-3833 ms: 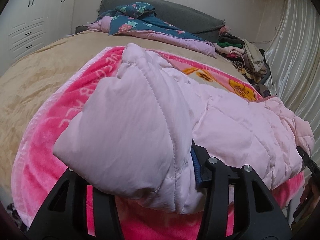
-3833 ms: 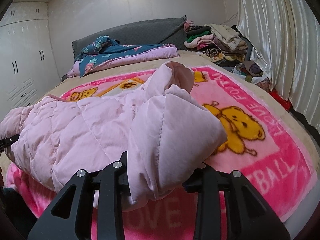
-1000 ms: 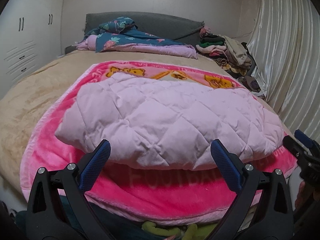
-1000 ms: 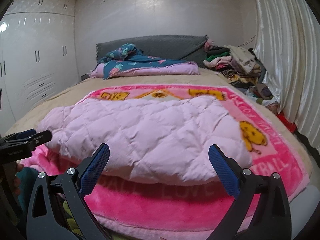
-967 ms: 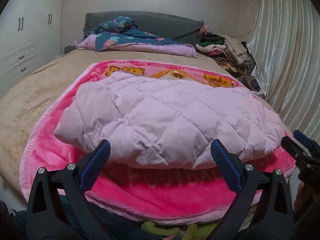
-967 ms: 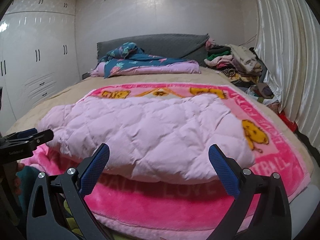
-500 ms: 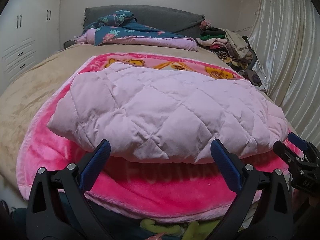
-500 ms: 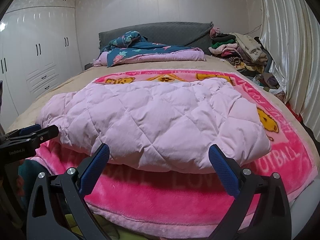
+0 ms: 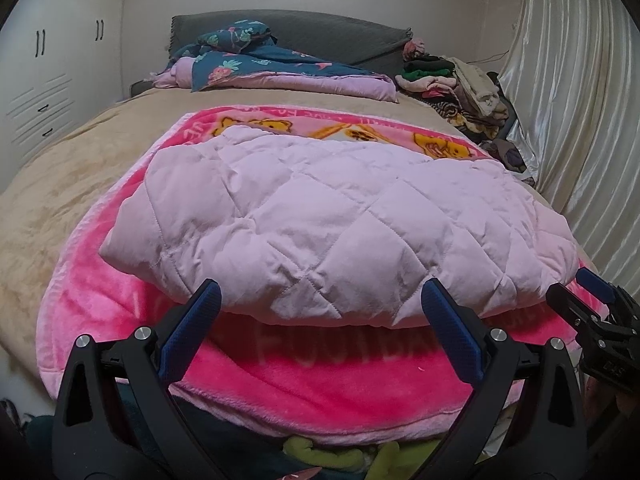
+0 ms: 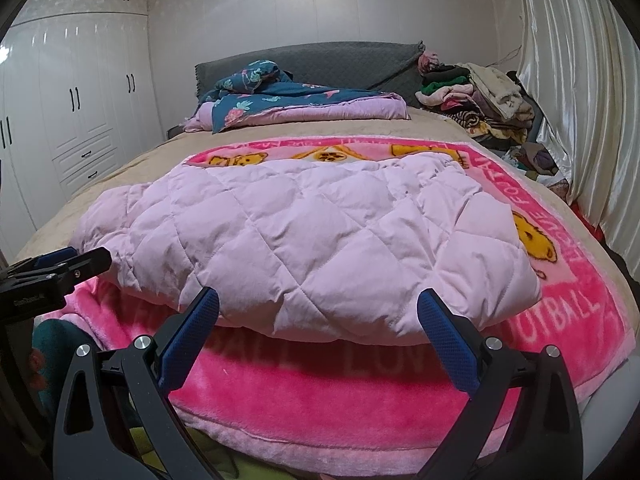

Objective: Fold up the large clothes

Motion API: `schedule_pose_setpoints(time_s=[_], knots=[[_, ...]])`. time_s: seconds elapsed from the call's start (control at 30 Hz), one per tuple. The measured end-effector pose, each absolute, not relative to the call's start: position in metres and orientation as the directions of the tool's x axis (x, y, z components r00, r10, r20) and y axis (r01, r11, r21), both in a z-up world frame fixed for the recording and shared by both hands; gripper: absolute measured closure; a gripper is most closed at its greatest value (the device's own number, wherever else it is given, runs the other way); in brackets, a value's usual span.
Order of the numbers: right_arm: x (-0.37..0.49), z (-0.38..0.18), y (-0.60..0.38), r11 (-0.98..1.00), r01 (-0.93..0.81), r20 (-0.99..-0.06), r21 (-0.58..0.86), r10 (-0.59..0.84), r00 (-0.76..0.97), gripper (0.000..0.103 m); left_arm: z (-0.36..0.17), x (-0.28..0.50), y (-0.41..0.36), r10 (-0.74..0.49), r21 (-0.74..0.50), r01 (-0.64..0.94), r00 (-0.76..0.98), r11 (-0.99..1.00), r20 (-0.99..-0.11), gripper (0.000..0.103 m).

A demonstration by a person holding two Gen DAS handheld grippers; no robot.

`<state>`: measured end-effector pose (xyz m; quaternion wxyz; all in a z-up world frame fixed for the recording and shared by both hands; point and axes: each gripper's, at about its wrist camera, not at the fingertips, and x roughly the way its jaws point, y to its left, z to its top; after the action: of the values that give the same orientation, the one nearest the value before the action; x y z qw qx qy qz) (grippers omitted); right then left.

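A pale pink quilted jacket [image 9: 328, 220] [image 10: 304, 240] lies folded into a wide flat bundle on a bright pink cartoon blanket [image 9: 304, 376] [image 10: 320, 400] spread over the bed. My left gripper [image 9: 320, 312] is open, its blue-padded fingers level with the jacket's near edge and holding nothing. My right gripper [image 10: 318, 316] is open too, empty, close to the near edge on the jacket's right half. Each gripper also shows at the edge of the other's view.
A folded floral quilt [image 9: 276, 68] lies at the grey headboard [image 10: 320, 60]. A heap of clothes [image 9: 460, 84] [image 10: 480, 96] is stacked at the far right beside shiny curtains [image 10: 580, 80]. White wardrobes [image 10: 60, 120] line the left. Green and dark fabric [image 9: 344, 456] lies below the bed's foot.
Seconds ago both grippers were shut on raised parts of the jacket; now it lies flat and both are open. Over the last second both grippers have edged closer to its near edge.
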<state>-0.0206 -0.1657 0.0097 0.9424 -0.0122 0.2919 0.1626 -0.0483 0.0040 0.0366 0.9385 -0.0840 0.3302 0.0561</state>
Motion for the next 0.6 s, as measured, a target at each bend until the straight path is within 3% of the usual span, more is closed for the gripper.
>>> schedule_pose_setpoints(time_s=[0.6], knots=[[-0.0193,0.0105,-0.1634,0.945,-0.32,-0.561,0.064,0.299,0.772,0.004,0.0389,-0.0498,0.0096,0.055,-0.125,-0.17,0.779,0.977,-0.625,0.009]])
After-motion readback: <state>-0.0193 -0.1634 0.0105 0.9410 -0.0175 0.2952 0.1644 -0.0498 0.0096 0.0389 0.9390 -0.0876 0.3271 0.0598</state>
